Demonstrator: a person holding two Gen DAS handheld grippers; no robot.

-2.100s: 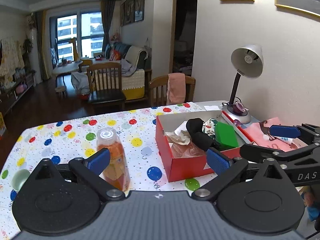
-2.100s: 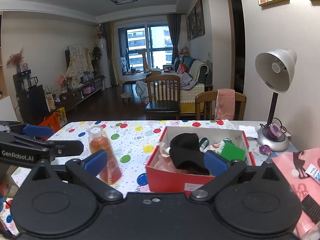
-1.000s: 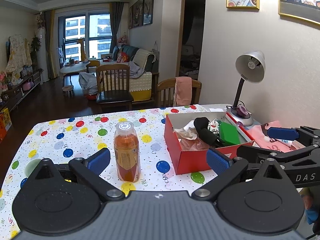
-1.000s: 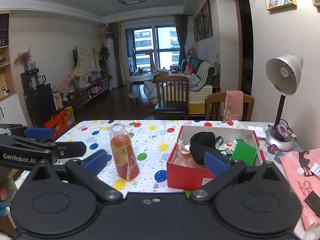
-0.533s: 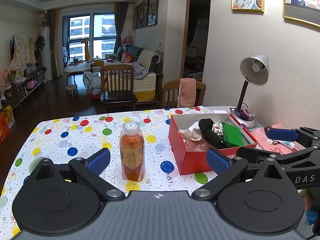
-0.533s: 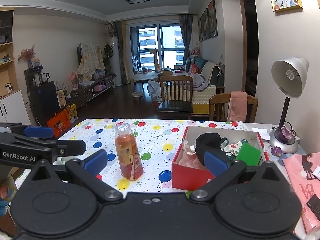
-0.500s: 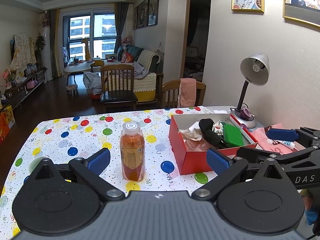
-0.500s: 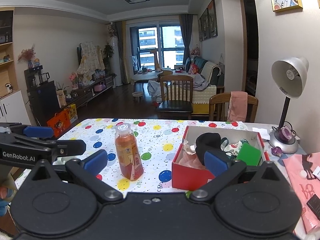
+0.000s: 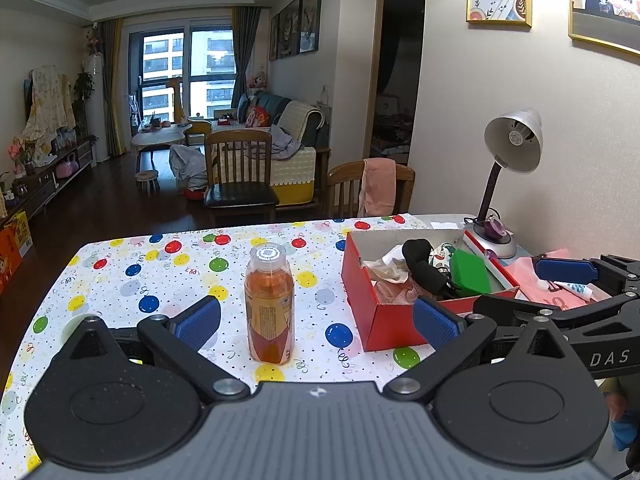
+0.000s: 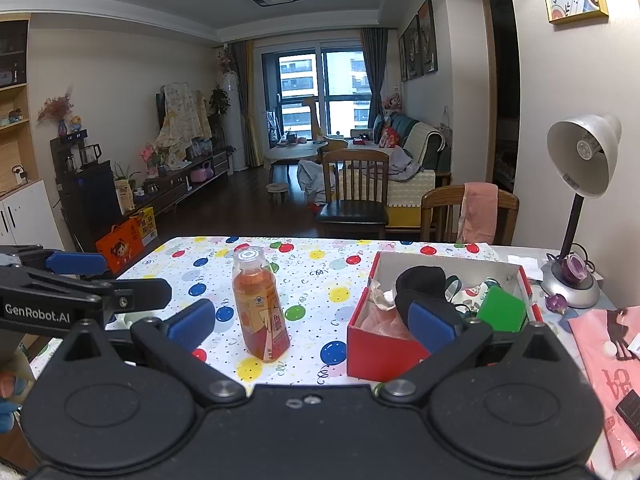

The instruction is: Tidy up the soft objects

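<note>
Both handheld two-finger grippers sit low at the bottom of their own views, held back from the table: the left gripper has its blue-padded fingers spread wide with nothing between them, and the right gripper is spread just as wide and equally empty. The soft objects lie in an open red cardboard box at centre right of both views, on the spotted tablecloth. Inside it, a black rolled piece of fabric, which may be a sock, rests on top; crumpled pale pink and cream cloth fills the near left corner, and a flat green block leans at the right end. Whether the green block is soft cannot be told. Just left of the box, apart from it, a clear plastic bottle of orange drink stands upright in the middle of the frame. Beneath everything runs the white tablecloth with coloured balloon dots. At far right, a grey desk lamp stands beyond the box, and a pink printed sheet lies at the lower right. As a judgement, no item is in hand, so the work looks either between picks or near its end. A next pick would call for moving a gripper forward over the box and closing gently on loose cloth, steering clear of the bottle.
</note>
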